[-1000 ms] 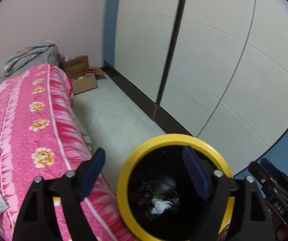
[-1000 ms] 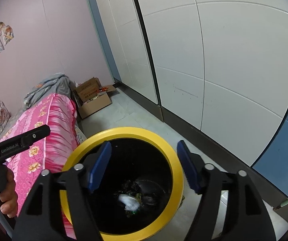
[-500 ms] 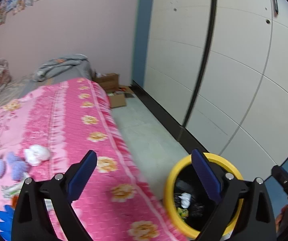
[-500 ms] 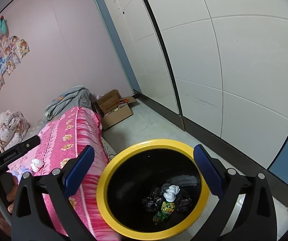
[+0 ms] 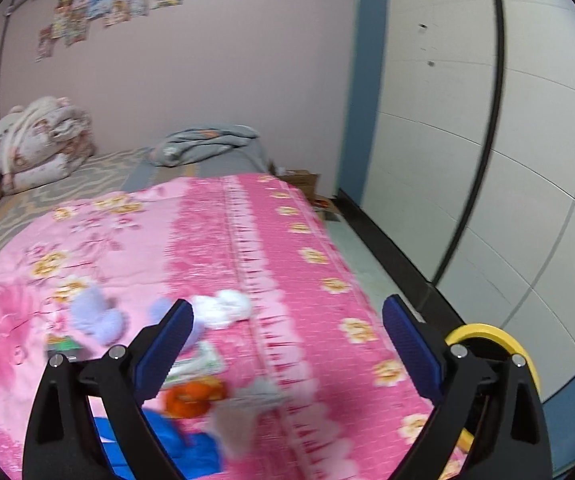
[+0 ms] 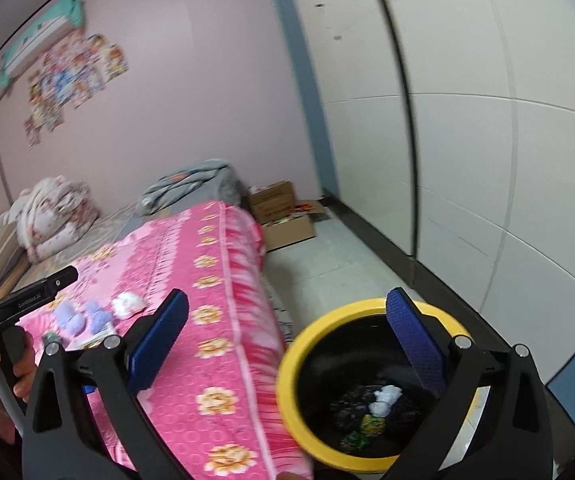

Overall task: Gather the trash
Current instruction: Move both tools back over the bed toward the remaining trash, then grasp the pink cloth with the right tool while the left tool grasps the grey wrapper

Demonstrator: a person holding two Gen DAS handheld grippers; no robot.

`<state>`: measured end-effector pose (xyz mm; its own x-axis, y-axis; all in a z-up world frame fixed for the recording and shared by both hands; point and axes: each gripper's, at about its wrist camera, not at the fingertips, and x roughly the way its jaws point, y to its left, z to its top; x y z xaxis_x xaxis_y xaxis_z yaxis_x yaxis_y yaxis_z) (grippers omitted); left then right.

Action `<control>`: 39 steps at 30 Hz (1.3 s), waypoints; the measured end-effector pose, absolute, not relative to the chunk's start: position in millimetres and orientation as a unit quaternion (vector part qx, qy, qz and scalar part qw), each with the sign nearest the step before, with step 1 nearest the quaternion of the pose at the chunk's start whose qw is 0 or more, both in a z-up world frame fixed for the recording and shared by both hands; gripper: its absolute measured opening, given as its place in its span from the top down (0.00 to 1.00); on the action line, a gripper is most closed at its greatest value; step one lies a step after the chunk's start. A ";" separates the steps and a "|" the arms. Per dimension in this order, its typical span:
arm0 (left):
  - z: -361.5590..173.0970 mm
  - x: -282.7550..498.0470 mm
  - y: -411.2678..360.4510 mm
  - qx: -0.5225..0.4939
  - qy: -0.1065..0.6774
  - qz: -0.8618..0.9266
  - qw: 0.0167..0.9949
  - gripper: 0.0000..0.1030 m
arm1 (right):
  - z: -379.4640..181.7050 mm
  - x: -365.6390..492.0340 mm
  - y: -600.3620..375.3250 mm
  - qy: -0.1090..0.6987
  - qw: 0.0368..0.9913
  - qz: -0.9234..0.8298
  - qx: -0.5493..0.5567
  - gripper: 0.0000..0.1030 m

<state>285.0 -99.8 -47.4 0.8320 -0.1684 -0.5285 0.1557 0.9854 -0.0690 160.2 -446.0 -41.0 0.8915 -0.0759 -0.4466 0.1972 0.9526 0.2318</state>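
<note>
Relative to one second earlier, the left gripper (image 5: 287, 320) is swinging away from the yellow-rimmed bin (image 5: 487, 330) and is now facing the pink floral bedspread (image 5: 247, 232); the bin is sliding to the 4 o'clock edge of its view. This suggests one drop-off is done and the next pick-up is beginning.

Reading the left wrist view from left to right: two lilac wads (image 5: 99, 314) are lying at 10 o'clock of the spread, empty tongs; a white crumpled tissue (image 5: 223, 310) is lying just beyond the left fingertip (image 5: 177, 322), at about 11 o'clock of the gap; an orange wrapper (image 5: 191, 396), a blue wrapper (image 5: 191, 444) and a greyish scrap (image 5: 243, 412) are lying low in the view, at 7 o'clock between the jaws. All are blurred by motion.

In the right wrist view, the right gripper (image 6: 287, 312) is likewise gaping wide and carrying nothing, hanging over the bed edge and the bin (image 6: 299, 344), which is sitting at 4 o'clock on the floor, touching or just beside the mattress. Discarded trash (image 6: 375, 408), including a white wad, is already lying inside. The remaining bed litter (image 6: 95, 314) is appearing at 9 o'clock, well apart from these tongs.
</note>
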 end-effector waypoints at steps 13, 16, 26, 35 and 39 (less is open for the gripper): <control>-66.1 284.7 46.2 -0.046 0.290 0.028 0.956 0.10 | -44.9 204.4 -328.6 0.255 0.961 0.064 0.088 0.08; -74.0 287.2 68.7 -0.049 0.295 0.045 0.953 0.10 | -53.8 213.5 -302.2 0.264 0.957 0.097 0.074 0.08; -114.4 301.7 127.8 -0.066 0.326 0.091 0.939 0.10 | -98.3 251.5 -224.8 0.320 0.934 0.153 0.028 0.08; -149.2 322.4 157.1 -0.077 0.354 0.111 0.925 0.10 | -131.4 287.6 -191.9 0.361 0.917 0.170 0.018 0.08; -159.3 331.9 164.6 -0.082 0.362 0.111 0.922 0.10 | -138.7 297.8 -185.2 0.369 0.913 0.172 0.017 0.08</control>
